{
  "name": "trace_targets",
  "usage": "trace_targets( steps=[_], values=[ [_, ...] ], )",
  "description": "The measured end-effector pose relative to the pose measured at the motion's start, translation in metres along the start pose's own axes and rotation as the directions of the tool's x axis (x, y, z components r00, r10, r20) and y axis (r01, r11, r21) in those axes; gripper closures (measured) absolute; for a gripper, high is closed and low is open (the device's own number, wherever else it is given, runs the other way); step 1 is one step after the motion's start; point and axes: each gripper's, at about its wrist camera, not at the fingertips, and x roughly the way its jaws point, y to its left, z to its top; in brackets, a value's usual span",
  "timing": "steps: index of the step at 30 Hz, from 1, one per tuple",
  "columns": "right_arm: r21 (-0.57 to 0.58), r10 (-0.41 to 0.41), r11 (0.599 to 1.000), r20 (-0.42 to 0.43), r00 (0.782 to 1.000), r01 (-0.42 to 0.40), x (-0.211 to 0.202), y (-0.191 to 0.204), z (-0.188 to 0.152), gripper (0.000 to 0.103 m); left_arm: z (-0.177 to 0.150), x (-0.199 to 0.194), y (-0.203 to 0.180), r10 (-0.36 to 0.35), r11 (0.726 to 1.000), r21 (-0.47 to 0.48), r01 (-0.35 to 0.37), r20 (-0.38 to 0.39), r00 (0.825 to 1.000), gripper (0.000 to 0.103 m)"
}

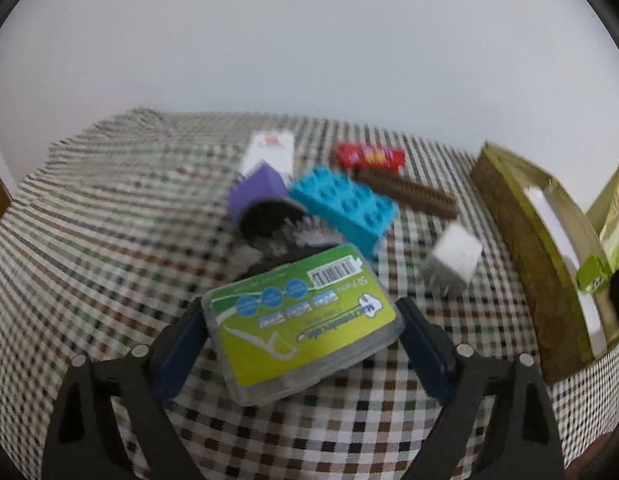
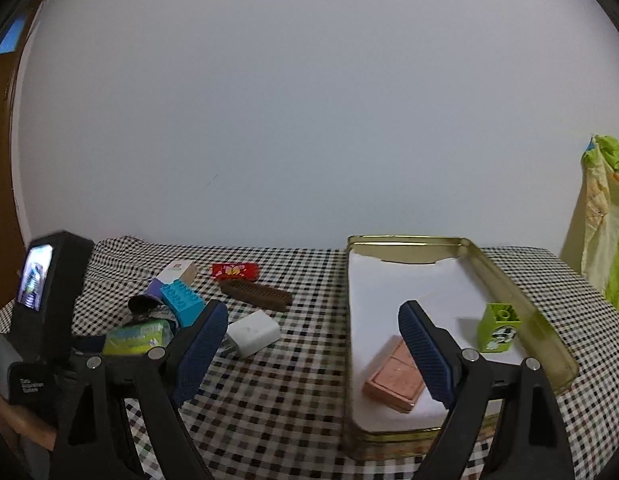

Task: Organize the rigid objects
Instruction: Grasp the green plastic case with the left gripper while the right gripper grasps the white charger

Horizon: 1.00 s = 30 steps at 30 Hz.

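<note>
A clear floss-pick box [image 1: 305,320] with a green label lies skewed between the fingers of my left gripper [image 1: 301,304], and both blue pads touch its sides. It also shows as the green box [image 2: 137,336] in the right wrist view. Behind it lie a blue brick [image 1: 345,204], a purple block [image 1: 255,190], a black item [image 1: 269,216] and a white charger [image 1: 453,260]. My right gripper [image 2: 313,312] stands open and empty over the checked cloth, between the charger [image 2: 255,332] and the gold tin [image 2: 509,276].
The tin holds a lime brick [image 2: 499,326] and a pink flat case [image 2: 395,380] on white lining. A brown comb [image 2: 257,294], a red candy pack [image 2: 234,271] and a small white box [image 2: 177,272] lie farther back. A wall stands behind the table, and cloth [image 2: 605,220] hangs at the right.
</note>
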Motion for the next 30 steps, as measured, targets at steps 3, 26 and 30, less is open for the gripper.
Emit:
trace_targets(
  steps=[3,26,30],
  values=[
    [-0.006,0.031,0.999,-0.023,0.999,-0.031,0.007,0.005,0.000,0.014,0.004,-0.016,0.003,0.053,0.999,-0.008,-0.053,0.090,0.995,0.011],
    [-0.101,0.127,0.975,-0.478,0.869,-0.198,0.138,0.047,-0.002,0.015,0.017,-0.031,0.054,0.147,0.980,-0.154,-0.127,0.128,0.981,0.011],
    [-0.064,0.161,0.972,-0.522,0.837,-0.227,0.144,0.042,-0.007,0.016,0.017,-0.027,0.053,0.155,0.978,-0.156,-0.135,0.122,0.980,0.011]
  ],
)
